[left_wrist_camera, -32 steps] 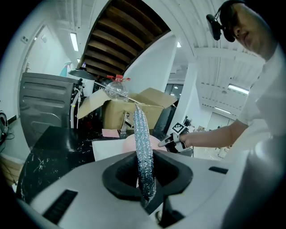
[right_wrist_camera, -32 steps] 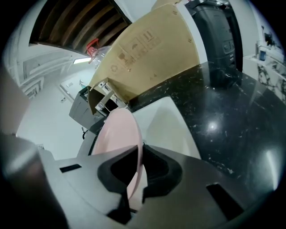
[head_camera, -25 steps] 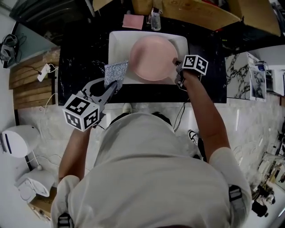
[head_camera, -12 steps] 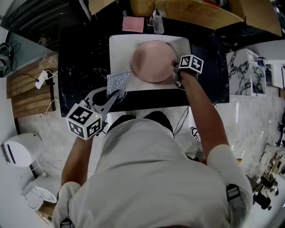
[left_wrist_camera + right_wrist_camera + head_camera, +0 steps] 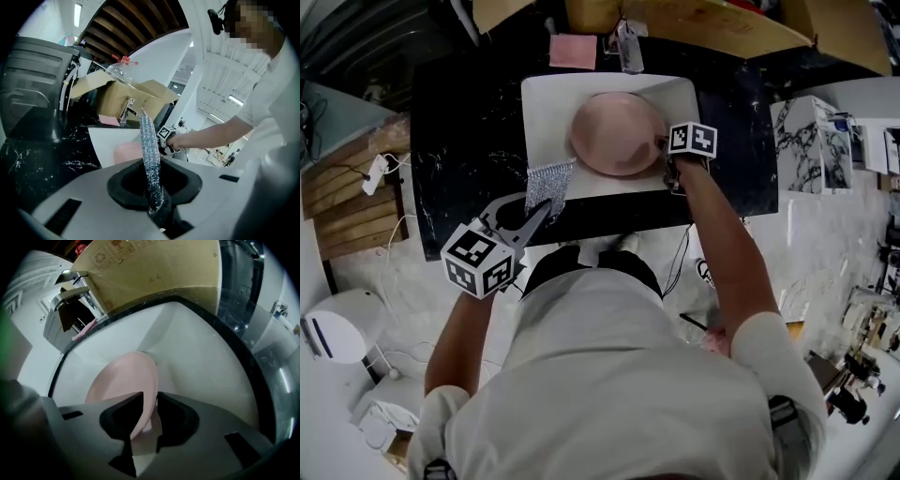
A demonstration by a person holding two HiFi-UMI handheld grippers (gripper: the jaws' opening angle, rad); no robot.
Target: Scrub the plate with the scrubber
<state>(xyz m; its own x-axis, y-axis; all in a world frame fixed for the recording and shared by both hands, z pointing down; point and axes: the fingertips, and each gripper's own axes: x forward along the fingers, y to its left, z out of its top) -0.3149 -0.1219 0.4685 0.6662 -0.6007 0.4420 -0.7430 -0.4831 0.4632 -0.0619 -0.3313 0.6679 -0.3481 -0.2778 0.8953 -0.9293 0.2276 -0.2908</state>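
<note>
We hold the left tool (image 5: 542, 208) clenched on the lower end of the scrubber (image 5: 549, 184). The silvery pad stands up out of the shut jaws, edge-on in the left gripper view. In the head view it hangs over the 7 o'clock corner of the white sink (image 5: 546, 103), apart from the plate (image 5: 617, 134).

A second ago the scrubber sat higher, close to the plate's 9 o'clock edge. It has since slipped back toward 6 o'clock, and most of it now covers the sink's near rim and the black table (image 5: 469, 141).

The right tool (image 5: 662, 152) keeps its grasp on the pink plate at the plate's 3 o'clock rim, as it did a second ago. The right gripper view shows that rim pinched between the two jaws, with the plate tilted inside the sink. The plate's place in the sink has hardly changed.

Beyond the sink, at 12 o'clock, a pink pad (image 5: 573, 51) and a clear bottle (image 5: 628, 47) lie on the table.
</note>
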